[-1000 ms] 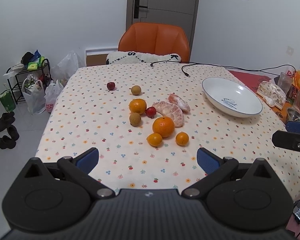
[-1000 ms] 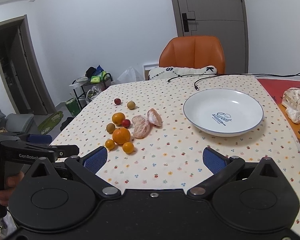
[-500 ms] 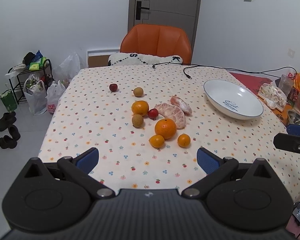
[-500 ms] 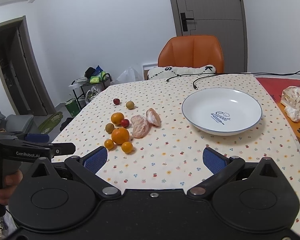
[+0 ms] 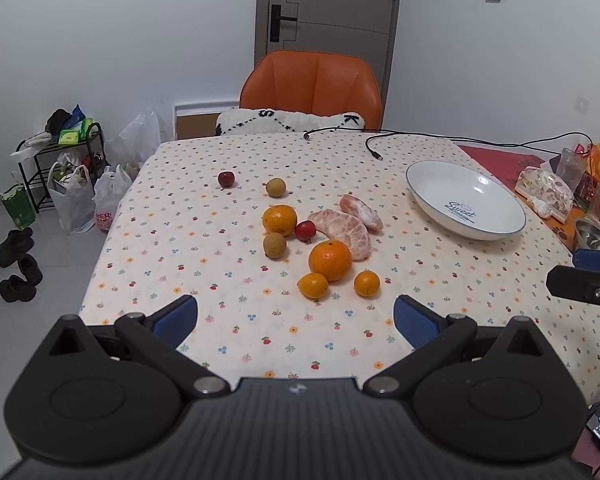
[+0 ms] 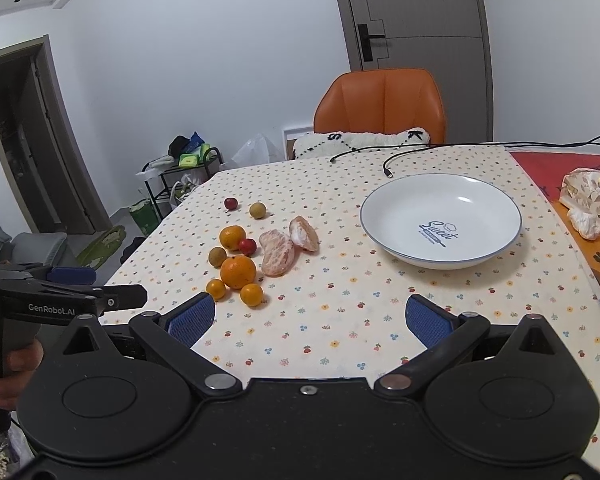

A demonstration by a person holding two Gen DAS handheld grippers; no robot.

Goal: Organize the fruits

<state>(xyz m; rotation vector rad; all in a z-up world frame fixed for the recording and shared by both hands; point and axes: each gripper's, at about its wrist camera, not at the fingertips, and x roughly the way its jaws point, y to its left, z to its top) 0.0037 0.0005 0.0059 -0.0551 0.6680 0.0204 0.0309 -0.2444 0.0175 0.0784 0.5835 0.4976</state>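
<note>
Where bowl reads "Sweet", left tool body reads "GenRobot.AI".

Bare cloth btwn grippers & fruit

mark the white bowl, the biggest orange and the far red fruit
white bowl (image 6: 384, 236): right wrist view, bare inner wall, left side.
biggest orange (image 5: 330, 260): left wrist view, centre of the peel.
far red fruit (image 5: 226, 179): left wrist view, middle of the skin.
</note>
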